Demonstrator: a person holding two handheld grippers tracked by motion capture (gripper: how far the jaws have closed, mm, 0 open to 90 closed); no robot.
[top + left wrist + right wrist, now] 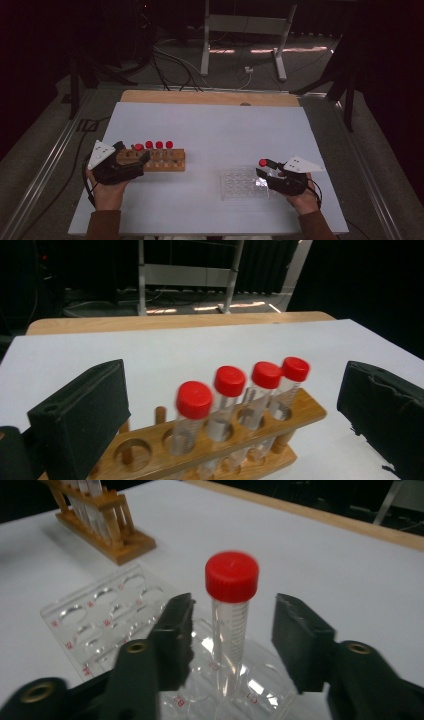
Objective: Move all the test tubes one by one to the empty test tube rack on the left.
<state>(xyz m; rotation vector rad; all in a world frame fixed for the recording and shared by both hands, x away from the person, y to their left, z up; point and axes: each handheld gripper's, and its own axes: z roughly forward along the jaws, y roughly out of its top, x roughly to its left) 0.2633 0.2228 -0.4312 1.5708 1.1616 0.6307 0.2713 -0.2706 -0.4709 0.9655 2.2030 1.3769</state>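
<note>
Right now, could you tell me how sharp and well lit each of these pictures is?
High view: dim, dark surroundings, white table evenly lit. Left gripper view: nearest red cap slightly blurred. Right gripper view: tube fairly sharp, glare on the clear well plate, wooden rack soft.

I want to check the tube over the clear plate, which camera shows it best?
The right gripper view: the red-capped tube stands upright between the gripper's jaws above the clear well plate. The high view shows it small and dim; the left gripper view faces the wooden rack.
</note>
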